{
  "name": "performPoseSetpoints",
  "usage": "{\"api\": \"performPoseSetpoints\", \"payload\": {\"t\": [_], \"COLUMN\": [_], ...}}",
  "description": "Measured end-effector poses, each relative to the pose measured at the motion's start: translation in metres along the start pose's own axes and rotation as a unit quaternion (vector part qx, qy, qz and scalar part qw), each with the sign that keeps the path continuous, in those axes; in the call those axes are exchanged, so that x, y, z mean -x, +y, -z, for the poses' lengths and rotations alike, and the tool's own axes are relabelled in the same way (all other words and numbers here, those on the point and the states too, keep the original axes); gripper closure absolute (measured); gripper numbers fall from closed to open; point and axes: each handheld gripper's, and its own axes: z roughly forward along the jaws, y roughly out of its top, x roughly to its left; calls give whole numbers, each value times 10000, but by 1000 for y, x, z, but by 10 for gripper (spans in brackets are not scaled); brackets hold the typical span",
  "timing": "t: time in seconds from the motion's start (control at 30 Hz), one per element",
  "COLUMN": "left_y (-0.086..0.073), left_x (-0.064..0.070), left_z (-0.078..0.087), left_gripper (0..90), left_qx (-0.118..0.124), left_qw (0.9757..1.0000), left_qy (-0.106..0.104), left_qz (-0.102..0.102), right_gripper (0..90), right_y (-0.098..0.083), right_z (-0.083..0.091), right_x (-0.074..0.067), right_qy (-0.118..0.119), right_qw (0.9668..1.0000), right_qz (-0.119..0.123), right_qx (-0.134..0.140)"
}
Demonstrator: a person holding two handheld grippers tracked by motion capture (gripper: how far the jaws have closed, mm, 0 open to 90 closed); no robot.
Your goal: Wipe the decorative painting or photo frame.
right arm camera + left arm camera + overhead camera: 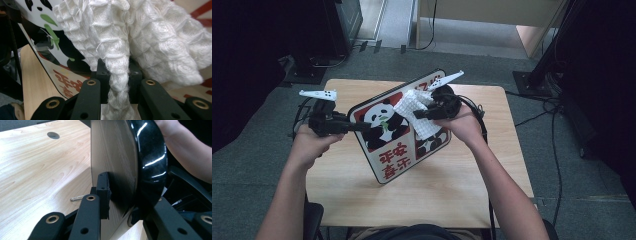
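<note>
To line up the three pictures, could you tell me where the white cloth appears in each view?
High view: the white cloth lies against the face of the panda tray, centre, pinched by the right gripper.
Left gripper view: not in it; the tray's wood-grain underside and black rim stand edge-on, clamped by the left gripper.
Right gripper view: the cloth covers the upper middle, bunched between the jaws.
Shared landmark: the tray.

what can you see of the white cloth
The white cloth looks like a soft, waffle-textured fabric. It hangs bunched, a twisted fold pinched in the right gripper, and it rests against the printed face of the panda board, which the left gripper holds tilted over the table.
</note>
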Motion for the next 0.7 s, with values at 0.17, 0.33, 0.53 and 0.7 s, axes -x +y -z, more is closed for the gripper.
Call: {"api": "performPoseSetpoints", "payload": {"t": [0.17,0.33,0.53,0.7], "left_y": [0,0,0,0], "left_x": [0,0,0,0], "left_z": [0,0,0,0], "left_gripper": [740,739,739,738], "left_qx": [1,0,-1,0], "left_qw": [10000,10000,10000,10000], "left_qy": [-6,-11,-15,-17], "left_qz": [4,4,5,5], "right_gripper": [780,777,778,777], "right_y": [-10,-17,-24,-32], "right_z": [-4,-8,-11,-14], "right_x": [2,4,5,6], "right_qy": [90,101,144,166], "right_qw": [9999,9999,9999,9998], "right_qz": [-53,-31,-83,-123], "right_qx": [1,-34,-23,-56]}}
